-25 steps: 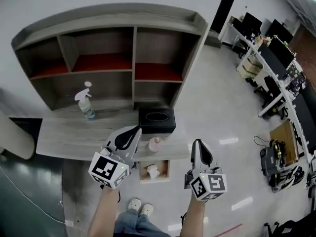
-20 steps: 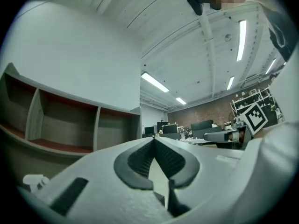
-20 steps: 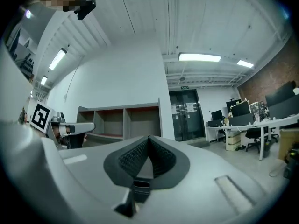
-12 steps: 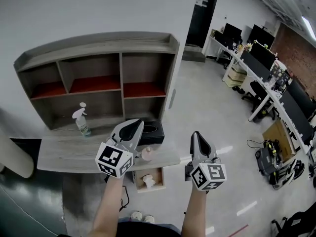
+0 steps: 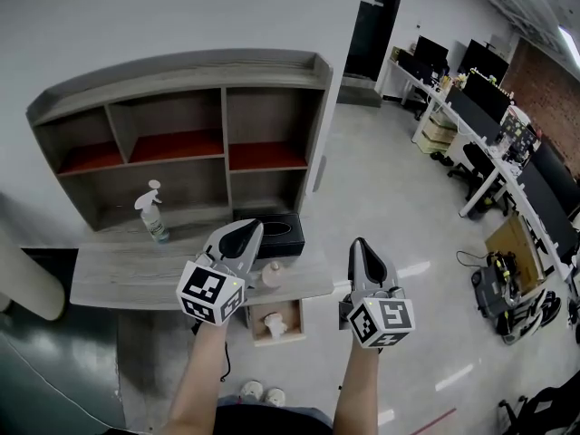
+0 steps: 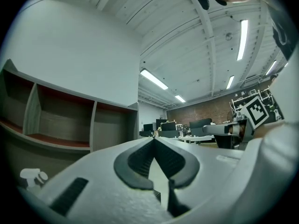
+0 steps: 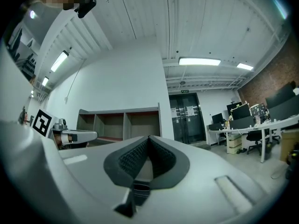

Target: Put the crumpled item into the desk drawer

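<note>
1. The crumpled item point(image 5: 271, 275) is a small pale pinkish wad. It sits at the front edge of the table point(image 5: 136, 284), just in front of the black tissue box point(image 5: 272, 229) and above the open drawer point(image 5: 256, 320).
2. It looks like balled paper or tissue, so probably very light, soft and easily squashed. It is not fragile, but a nudge would likely roll it off the edge.
3. The best hold is probably across its middle from above, with the jaws closing gently. Its creased surface should give enough grip.
4. A second pale lump point(image 5: 276, 324) already lies in the drawer; I cannot tell what it is.
5. The left gripper point(image 5: 240, 236) and right gripper point(image 5: 362, 252) are both held high, well above the table. Each has its jaws pressed together with nothing between them.
6. Compared with a second ago, the head view has tipped up. The shelf unit point(image 5: 181, 120) and spray bottle point(image 5: 152, 211) sit lower in it, and more of the room shows.
7. Half a second ago the view was almost the same as now. The wad, the lump in the drawer and the closed jaws are unchanged throughout.
</note>
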Available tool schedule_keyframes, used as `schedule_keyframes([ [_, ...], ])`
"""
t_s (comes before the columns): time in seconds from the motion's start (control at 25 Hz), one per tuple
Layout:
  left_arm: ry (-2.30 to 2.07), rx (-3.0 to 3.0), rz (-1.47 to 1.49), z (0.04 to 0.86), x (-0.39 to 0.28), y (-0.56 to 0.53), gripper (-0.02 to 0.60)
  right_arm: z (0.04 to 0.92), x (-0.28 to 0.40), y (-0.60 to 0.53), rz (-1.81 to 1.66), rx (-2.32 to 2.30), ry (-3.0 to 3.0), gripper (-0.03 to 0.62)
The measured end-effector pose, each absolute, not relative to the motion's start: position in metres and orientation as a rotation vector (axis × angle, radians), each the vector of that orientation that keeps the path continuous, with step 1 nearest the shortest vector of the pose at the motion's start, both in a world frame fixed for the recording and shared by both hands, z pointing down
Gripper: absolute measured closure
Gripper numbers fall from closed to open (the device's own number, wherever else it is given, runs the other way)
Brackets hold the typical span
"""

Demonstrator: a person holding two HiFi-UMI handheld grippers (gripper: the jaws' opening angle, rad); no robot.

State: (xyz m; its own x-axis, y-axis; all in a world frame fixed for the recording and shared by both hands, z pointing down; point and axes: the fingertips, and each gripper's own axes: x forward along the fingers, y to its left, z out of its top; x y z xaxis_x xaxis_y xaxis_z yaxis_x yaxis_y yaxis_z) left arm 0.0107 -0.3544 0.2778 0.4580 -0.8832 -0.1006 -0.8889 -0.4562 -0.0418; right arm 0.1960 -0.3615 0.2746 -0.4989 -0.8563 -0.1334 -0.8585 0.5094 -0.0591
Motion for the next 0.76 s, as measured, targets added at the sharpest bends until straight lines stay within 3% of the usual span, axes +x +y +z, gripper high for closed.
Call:
schedule_keyframes([
  [0.76,1.604,-2.618,0.085,0.2865,0.0052,-0.3523,0.578,0.2839,0.1906,-0.3612,-0.011,-1.485,2.617,0.585],
])
